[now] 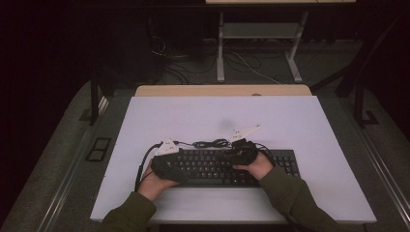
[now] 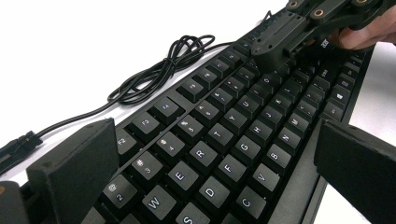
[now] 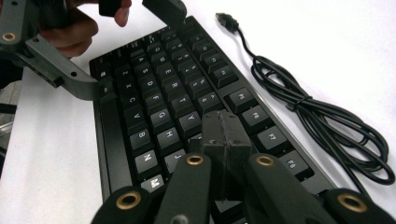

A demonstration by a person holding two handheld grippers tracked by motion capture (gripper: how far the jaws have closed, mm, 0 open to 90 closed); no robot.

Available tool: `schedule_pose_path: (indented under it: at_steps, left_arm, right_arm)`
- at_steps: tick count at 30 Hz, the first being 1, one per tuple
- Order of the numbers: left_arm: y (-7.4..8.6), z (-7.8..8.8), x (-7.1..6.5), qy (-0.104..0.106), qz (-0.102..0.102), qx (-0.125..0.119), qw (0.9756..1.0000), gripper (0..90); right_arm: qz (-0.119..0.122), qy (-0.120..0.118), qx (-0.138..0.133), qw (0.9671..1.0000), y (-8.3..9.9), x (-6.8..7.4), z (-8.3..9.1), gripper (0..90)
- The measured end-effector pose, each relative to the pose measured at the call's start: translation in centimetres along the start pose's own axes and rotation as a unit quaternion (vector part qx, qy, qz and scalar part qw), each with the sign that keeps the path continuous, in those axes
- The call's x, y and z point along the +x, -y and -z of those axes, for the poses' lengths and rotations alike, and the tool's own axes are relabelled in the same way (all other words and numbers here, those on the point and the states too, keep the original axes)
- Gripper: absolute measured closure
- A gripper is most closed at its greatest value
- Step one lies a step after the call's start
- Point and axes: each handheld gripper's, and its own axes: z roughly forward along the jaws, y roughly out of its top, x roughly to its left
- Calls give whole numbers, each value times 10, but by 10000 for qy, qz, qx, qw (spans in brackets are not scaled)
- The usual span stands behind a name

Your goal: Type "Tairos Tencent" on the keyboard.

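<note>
The keyboard (image 1: 227, 166) is lying flat on the white table (image 1: 309, 125). The left gripper (image 2: 215, 163) is standing wide open, its 2 jaws reaching across the keyboard's left end, 1 on each side. The right gripper (image 3: 224, 133) is squeezed tight with nothing inside, its tip resting over the middle keys. The cable (image 3: 322, 116) is lying coiled just behind the keyboard.

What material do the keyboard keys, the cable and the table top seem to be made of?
The keyboard keys look like matte black plastic, with dull moulded caps and printed white letters. The cable seems to be coated in smooth black rubber or vinyl, since it bends in soft loops with a slight sheen. The table top looks like a flat white laminate or painted board; I cannot tell which.
</note>
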Motion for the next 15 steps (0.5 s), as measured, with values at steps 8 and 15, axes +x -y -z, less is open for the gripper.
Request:
schedule_pose_path:
  at_steps: [8, 15]
  left_arm:
    - [0, 0, 0, 22, -15, 7, 10000, 0]
    - [1, -1, 0, 43, -13, 20, 10000, 0]
  right_arm:
    - [38, 38, 165, 9998, 1, 2, -4, 892]
    - [64, 50, 285, 9996, 2, 3, -7, 892]
